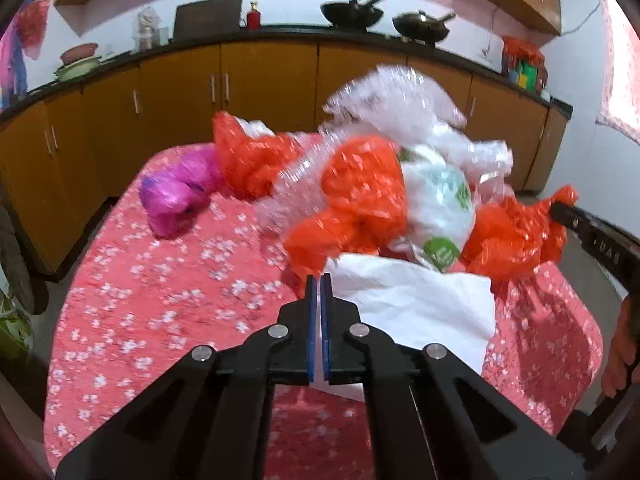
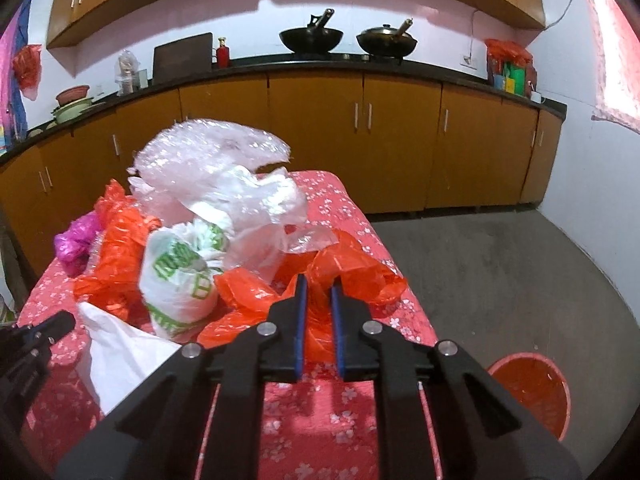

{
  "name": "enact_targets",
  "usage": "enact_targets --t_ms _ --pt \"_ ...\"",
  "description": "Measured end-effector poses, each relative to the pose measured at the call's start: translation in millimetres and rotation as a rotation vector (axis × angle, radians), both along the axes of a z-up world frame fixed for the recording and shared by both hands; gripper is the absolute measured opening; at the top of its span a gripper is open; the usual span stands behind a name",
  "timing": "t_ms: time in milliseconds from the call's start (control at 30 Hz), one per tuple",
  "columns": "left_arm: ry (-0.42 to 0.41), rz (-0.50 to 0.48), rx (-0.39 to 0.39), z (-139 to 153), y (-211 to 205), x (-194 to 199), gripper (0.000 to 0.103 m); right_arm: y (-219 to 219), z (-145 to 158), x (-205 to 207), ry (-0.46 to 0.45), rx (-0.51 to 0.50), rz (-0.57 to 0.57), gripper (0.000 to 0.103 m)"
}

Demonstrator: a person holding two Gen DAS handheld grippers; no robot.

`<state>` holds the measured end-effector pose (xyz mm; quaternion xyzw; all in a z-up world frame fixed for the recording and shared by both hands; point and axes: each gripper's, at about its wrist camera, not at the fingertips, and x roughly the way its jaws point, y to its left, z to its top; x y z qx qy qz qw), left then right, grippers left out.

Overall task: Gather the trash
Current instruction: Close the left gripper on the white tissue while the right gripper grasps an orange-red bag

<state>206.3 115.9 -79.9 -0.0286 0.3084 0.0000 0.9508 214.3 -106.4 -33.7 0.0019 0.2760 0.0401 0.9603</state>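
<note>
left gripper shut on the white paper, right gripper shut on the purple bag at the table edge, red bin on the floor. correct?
Not quite: the right gripper is shut on the orange bag, as the right wrist view shows. The purple bag lies untouched at the pile's far left. The left gripper on the white paper and the red bin are right.

We see a heap of crumpled trash on the surface (image 2: 360, 216): orange bags (image 2: 348, 276), a white bag with green print (image 2: 180, 276), clear bubbly plastic (image 2: 208, 152), a magenta wad (image 1: 176, 196) at the far left, and a white paper sheet (image 1: 412, 304) at the near edge. A red bin (image 2: 532, 392) stands on the floor, lined in orange.
</note>
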Motion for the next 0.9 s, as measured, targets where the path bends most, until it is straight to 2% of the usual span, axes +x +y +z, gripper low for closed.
enact_targets --t_ms 100,167,200,233,300,400,567,667,733,767,833,900 --pt "-0.04 -0.032 0.013 9.6 -4.1 -4.7 0.002 -2.0 2.0 -1.7 0.0 0.01 0.004 0.012" --pt "-0.034 -0.045 0.015 11.2 -8.0 -1.3 0.004 -3.1 2.8 -2.4 0.003 0.013 0.004 0.012" --pt "-0.021 -0.046 0.017 10.4 -10.2 2.0 0.012 -3.6 3.1 -2.7 0.003 0.013 0.005 0.012" --pt "-0.013 -0.042 0.017 9.0 -12.2 3.9 0.033 -5.2 3.2 -3.9 0.002 0.014 0.006 0.012" --pt "-0.001 -0.041 -0.004 6.6 -14.1 5.6 0.051 -5.8 4.0 -3.4 0.0 0.013 0.006 0.012" --pt "0.019 -0.075 -0.021 2.0 -25.7 2.9 0.053 -8.6 6.4 -4.2 -0.011 0.013 0.0 0.012" --pt "0.087 -0.105 0.057 -13.3 -54.3 12.9 0.053 -10.1 8.4 -5.1 -0.019 0.015 -0.007 0.012" --pt "0.137 -0.074 0.036 -22.4 -51.7 23.9 0.048 -9.9 8.7 -6.6 -0.026 0.003 -0.003 0.012" --pt "0.168 -0.067 0.014 -26.8 -48.1 30.5 0.016 -11.0 8.9 -6.8 -0.03 0.0 -0.004 0.012" --pt "0.184 -0.062 0.014 -29.4 -46.9 33.5 0.01 -11.2 9.0 -6.6 -0.031 0.001 -0.005 0.012" --pt "0.184 -0.067 0.022 -31.6 -45.1 35.2 0.003 -11.9 9.5 -6.1 -0.032 0.006 -0.007 0.012" --pt "0.188 -0.073 0.006 -31.5 -40.0 35.5 0.001 -12.6 10.6 -6.5 -0.035 0.011 -0.007 0.012"
